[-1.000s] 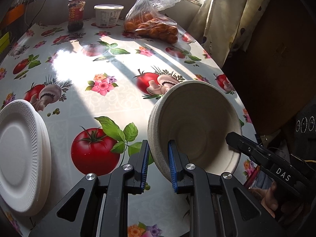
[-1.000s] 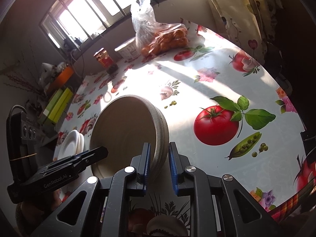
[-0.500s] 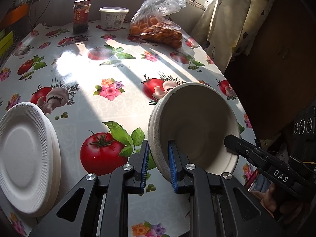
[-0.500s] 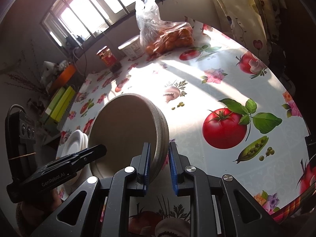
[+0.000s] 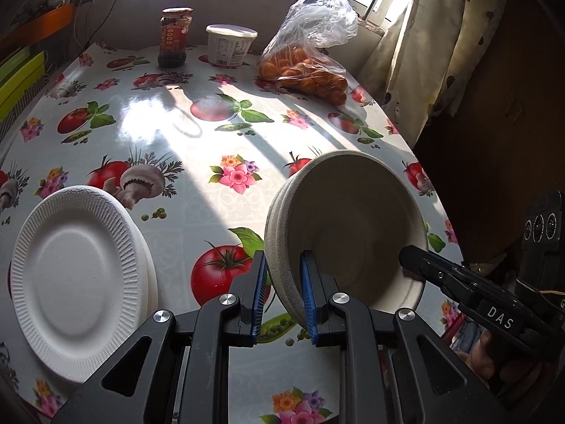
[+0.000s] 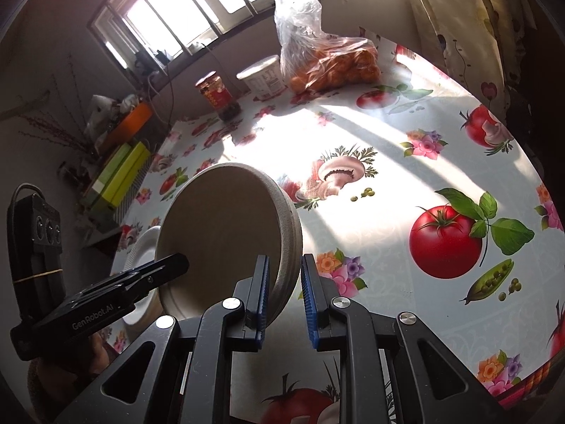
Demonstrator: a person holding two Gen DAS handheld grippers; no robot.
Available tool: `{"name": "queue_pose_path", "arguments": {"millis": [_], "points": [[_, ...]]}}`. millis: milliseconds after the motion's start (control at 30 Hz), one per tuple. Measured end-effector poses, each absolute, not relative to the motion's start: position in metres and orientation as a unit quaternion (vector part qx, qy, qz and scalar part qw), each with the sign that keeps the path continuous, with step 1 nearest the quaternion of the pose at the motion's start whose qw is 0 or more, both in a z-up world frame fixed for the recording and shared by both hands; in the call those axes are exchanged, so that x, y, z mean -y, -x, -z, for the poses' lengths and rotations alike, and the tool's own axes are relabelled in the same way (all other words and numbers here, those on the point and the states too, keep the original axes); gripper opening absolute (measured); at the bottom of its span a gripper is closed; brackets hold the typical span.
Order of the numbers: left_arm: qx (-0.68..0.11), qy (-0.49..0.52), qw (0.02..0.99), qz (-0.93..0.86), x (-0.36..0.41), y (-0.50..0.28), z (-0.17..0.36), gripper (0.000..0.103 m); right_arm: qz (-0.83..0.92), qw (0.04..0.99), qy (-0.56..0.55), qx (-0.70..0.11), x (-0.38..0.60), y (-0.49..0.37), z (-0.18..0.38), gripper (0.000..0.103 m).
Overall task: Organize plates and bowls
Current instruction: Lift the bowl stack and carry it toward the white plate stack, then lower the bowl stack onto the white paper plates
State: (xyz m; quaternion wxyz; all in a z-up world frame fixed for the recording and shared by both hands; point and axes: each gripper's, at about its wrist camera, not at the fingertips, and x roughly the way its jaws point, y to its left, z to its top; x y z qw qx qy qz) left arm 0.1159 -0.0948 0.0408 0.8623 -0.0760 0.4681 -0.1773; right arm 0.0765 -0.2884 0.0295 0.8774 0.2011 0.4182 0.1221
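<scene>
A stack of beige bowls (image 5: pixel 353 226) hangs tilted above the table, held at opposite rims by both grippers. My left gripper (image 5: pixel 282 289) is shut on the near left rim, blue pads on either side of the wall. My right gripper (image 6: pixel 284 293) is shut on the opposite rim of the bowls (image 6: pixel 219 233). Its black finger (image 5: pixel 459 282) shows at the bowls' right in the left wrist view; the left one's finger (image 6: pixel 152 275) shows in the right wrist view. A stack of white ribbed plates (image 5: pixel 74 275) lies left of the bowls, partly hidden behind them (image 6: pixel 143 247).
The round table (image 5: pixel 183 113) has a glossy tomato-and-flower cloth. At its far side stand a dark jar (image 5: pixel 173 37), a white tub (image 5: pixel 231 44) and a bag of oranges (image 5: pixel 303 67). A curtain (image 5: pixel 441 53) hangs past the right edge. Green boxes (image 6: pixel 120 173) stand beyond the left edge.
Both grippers have carried the bowls a little up and to the left, nearer the white plates, which now show more fully. Neither grip has changed.
</scene>
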Motion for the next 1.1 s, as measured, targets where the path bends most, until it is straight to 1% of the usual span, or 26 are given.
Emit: {"name": "queue_pose_path", "arguments": {"millis": [800, 1100], "points": [[-0.449, 0.095, 0.881, 0.113, 0.026, -0.104, -0.053, 0.02, -0.187, 0.872, -0.158, -0.425, 0.214, -0.102, -0.043, 0.018], [-0.449, 0.106, 0.883, 0.089, -0.002, -0.099, -0.05, 0.02, -0.209, 0.866, -0.142, -0.432, 0.184, -0.111, -0.043, 0.018]]}}
